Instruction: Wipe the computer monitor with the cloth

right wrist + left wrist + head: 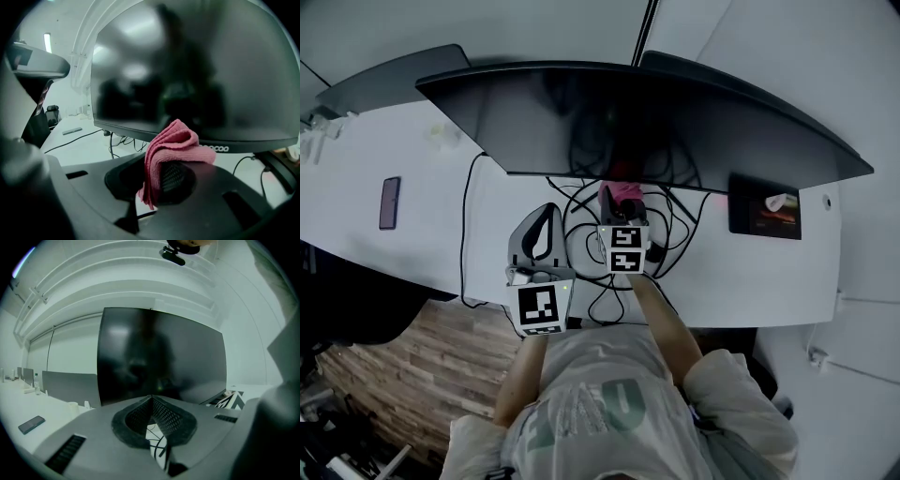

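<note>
A wide curved monitor with a dark screen stands on the white desk. It fills the right gripper view and rises ahead in the left gripper view. My right gripper is shut on a pink cloth, held just under the screen's lower edge near its middle. In the right gripper view the folded cloth sticks up between the jaws, short of the glass. My left gripper hangs lower left, its jaws shut with nothing in them.
Black cables tangle on the desk below the monitor. A phone lies at the far left, and a small dark screen device sits at the right. Another monitor's back shows at the left rear. Wooden floor lies below the desk edge.
</note>
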Demonstrator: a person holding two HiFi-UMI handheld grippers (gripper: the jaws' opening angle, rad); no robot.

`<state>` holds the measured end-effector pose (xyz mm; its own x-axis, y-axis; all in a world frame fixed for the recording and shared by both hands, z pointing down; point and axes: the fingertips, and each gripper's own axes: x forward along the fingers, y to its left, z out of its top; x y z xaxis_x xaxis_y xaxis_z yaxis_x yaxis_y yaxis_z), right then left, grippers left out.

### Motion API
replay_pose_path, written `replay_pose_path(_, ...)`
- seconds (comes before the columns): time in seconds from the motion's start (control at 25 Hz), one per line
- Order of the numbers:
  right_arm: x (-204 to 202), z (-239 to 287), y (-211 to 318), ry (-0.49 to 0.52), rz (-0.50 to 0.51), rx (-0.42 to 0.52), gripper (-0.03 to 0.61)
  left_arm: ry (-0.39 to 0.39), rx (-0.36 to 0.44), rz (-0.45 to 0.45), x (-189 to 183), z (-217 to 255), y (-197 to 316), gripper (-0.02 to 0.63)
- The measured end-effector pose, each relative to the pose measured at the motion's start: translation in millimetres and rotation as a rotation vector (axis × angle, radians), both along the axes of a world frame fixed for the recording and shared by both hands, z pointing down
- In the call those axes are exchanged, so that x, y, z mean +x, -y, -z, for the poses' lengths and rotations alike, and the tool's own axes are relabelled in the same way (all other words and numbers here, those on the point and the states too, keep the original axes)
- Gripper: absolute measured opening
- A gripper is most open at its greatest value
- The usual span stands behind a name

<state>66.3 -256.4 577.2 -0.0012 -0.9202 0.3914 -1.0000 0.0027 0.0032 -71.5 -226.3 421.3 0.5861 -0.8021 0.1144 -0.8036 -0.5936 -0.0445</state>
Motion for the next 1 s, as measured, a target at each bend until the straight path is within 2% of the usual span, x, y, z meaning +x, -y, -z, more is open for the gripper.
replay_pose_path(0.36,-57,4,21,0.022,0.065,-0.009,0.044,-0.004,-0.024,0.061,-45,-14,11,0.014)
replay_pose_path(0.8,-135,5,52,-0.010,0.163,-0.008,0.044,-0.007,-0.049,0.166,-105,-29,23,0.014)
replay_pose_path(1.0,-164,9,62,0.038,0.185,-0.007,0.044,-0.007,-0.054,0.208,-129,-35,30,0.014)
